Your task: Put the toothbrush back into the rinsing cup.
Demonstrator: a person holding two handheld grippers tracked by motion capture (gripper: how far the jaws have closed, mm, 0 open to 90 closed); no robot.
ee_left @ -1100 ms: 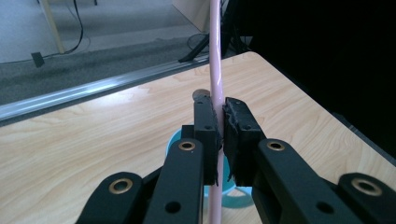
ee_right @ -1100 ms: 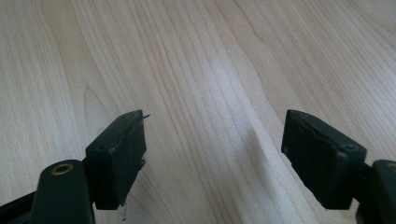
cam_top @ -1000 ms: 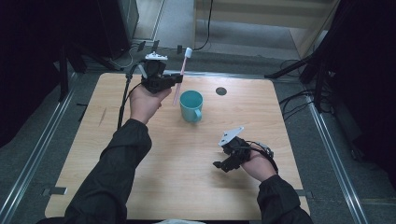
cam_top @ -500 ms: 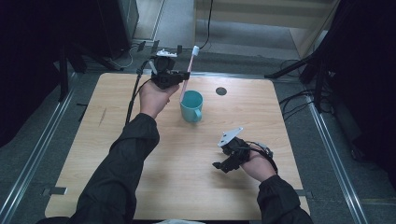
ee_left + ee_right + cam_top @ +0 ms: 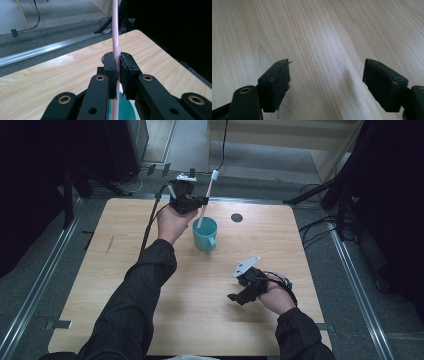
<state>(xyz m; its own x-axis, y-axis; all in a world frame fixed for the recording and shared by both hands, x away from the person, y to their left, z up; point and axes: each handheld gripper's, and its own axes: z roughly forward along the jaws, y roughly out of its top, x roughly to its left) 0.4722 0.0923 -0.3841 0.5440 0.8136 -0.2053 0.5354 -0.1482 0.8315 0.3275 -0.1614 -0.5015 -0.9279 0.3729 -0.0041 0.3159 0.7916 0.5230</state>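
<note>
Wooden table (image 5: 150, 285) underneath. Teal cup (image 5: 205, 234) upright near the far edge. Left gripper (image 5: 118, 65) over the cup, pinching a pink toothbrush (image 5: 115, 37) mid-handle (bristles up, lower end inside the cup). Right gripper (image 5: 325, 77) low over bare wood, jaws spread wide.

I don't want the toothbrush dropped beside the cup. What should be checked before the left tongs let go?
1. Left tongs clamp the toothbrush handle: ok.
2. Handle's lower end is inside the teal cup: ok.
3. Cup stands upright on the table: ok.
4. Lower end touches the cup's bottom: cannot tell.
5. Right tongs open, low over bare table, apart from the cup: ok.
</note>
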